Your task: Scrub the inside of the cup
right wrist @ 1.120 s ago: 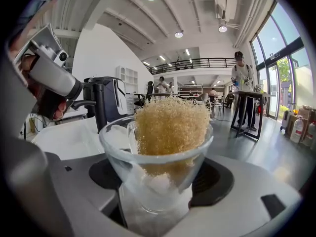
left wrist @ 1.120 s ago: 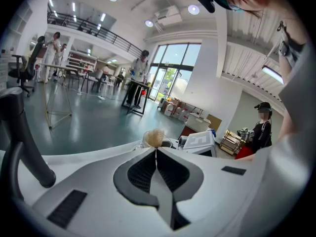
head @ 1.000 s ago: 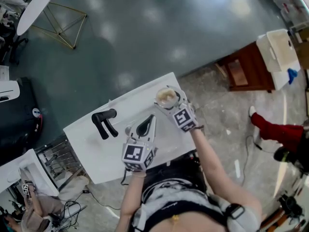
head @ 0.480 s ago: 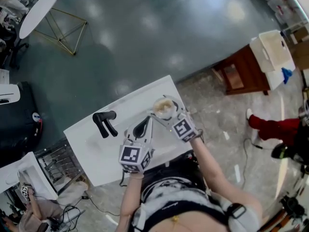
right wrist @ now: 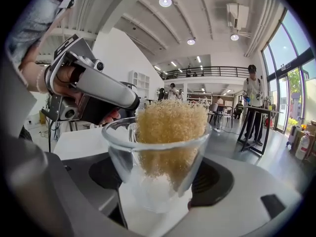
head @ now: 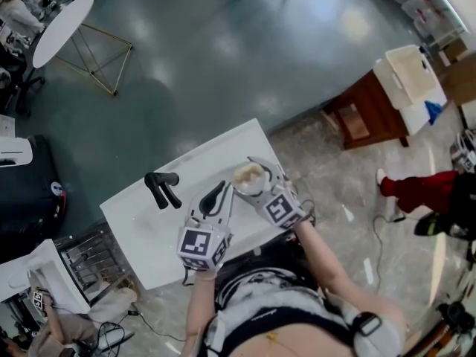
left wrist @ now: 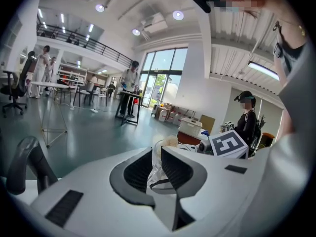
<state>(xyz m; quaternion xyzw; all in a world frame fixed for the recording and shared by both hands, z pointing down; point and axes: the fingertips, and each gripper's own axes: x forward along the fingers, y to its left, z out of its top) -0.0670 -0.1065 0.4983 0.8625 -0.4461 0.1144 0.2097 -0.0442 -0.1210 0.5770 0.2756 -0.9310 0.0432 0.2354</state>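
Mid-scrub: right gripper [right wrist: 160, 181] fingers clamp the cup [right wrist: 118, 152]; left gripper [left wrist: 157, 164], at eight o'clock, fingers just opening, empty. Next, regrip the sponge [right wrist: 170, 122].

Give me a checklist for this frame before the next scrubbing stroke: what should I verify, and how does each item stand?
1. Grip on the cup: ok. The right hand-held gripper clamps its lower wall from both sides.
2. Cup upright: ok. Its mouth faces up.
3. Place of the sponge: ok. It stands inside the cup, with its top above the rim.
4. Hold of the left hand-held gripper on the sponge: not ok. Its jaws have just been opening, nothing is clamped between them, and the tips sit close beside the cup.
5. Soap or water in the cup: cannot tell.
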